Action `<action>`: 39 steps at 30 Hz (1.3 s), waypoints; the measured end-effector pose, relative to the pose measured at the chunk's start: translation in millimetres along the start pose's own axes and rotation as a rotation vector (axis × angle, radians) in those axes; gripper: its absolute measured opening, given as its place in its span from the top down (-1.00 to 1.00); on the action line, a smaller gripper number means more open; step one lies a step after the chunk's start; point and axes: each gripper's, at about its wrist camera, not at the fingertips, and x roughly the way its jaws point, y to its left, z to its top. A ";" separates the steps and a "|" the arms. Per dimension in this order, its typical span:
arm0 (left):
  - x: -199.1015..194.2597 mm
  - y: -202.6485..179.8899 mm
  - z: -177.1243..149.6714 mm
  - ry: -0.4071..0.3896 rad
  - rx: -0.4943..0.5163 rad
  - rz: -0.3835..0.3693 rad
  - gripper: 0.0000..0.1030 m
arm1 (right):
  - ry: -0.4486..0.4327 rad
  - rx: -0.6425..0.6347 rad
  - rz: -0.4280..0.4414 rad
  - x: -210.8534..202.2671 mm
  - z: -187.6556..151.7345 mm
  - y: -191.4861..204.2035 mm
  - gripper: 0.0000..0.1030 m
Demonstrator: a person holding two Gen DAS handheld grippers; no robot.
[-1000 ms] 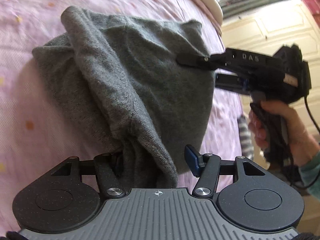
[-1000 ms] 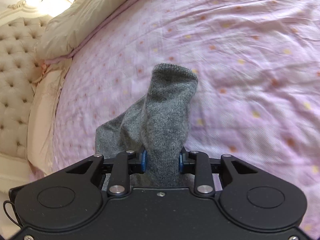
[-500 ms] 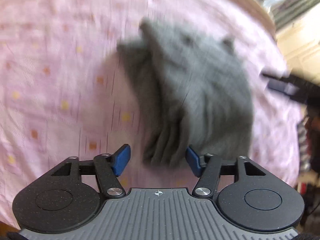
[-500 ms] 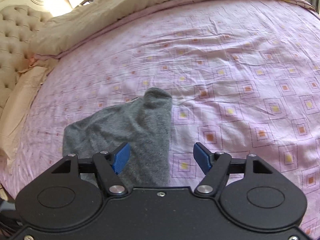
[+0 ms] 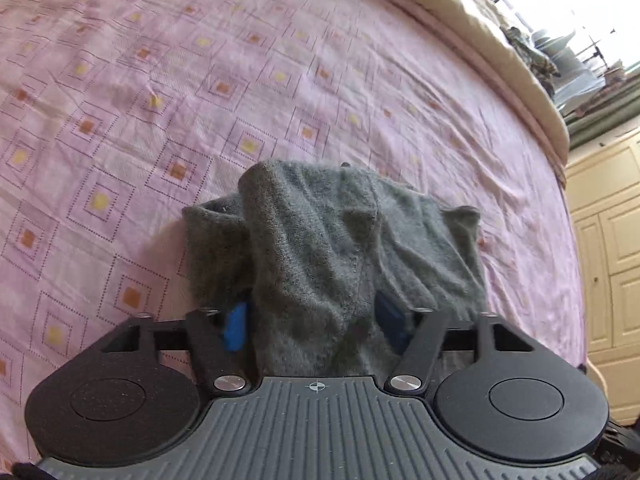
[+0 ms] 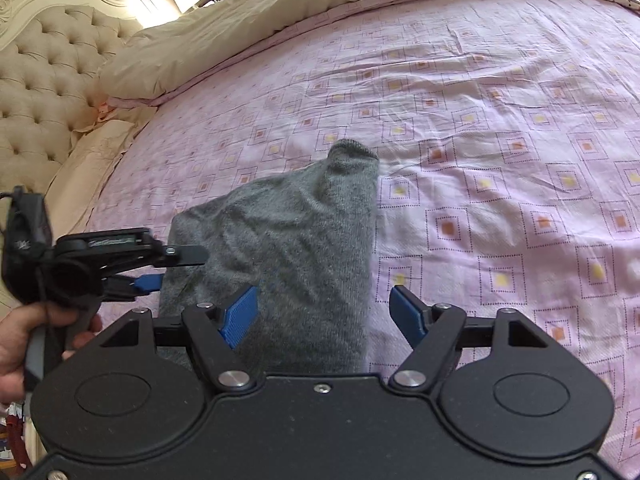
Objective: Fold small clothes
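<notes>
A small grey knitted garment (image 5: 340, 248) lies rumpled and folded on the pink bedsheet (image 5: 160, 100). My left gripper (image 5: 312, 324) is open, and the garment's near edge bulges up between its blue pads (image 5: 234, 326). In the right wrist view the same garment (image 6: 288, 236) spreads out with a narrow end pointing away. There the left gripper (image 6: 172, 266) straddles its left edge, one finger above the cloth and one below. My right gripper (image 6: 324, 312) is open just above the garment's near right edge, holding nothing.
Patterned pink sheet (image 6: 500, 160) stretches to the right and far side. A beige duvet (image 6: 224, 32) and a tufted headboard (image 6: 48, 80) bound the far left. A person's hand (image 6: 16, 340) holds the left tool. Cream wardrobe doors (image 5: 608, 260) stand beyond the bed's edge.
Both grippers, shut on the lifted garment a second ago, have let go. The garment now lies on the bed, and the left gripper has come back in over its edge.
</notes>
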 end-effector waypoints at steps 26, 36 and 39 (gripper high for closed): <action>-30.6 42.7 -22.1 -0.086 -0.018 0.227 -0.45 | 0.173 -0.180 -0.022 129.8 72.3 34.0 -0.71; -70.0 19.5 -27.8 -0.132 0.131 0.320 -0.89 | -0.054 -0.125 -0.063 65.1 80.6 33.6 -0.99; -81.0 3.9 -35.6 -0.136 0.192 0.353 -0.99 | -0.103 -0.119 -0.069 38.3 66.2 32.9 -0.99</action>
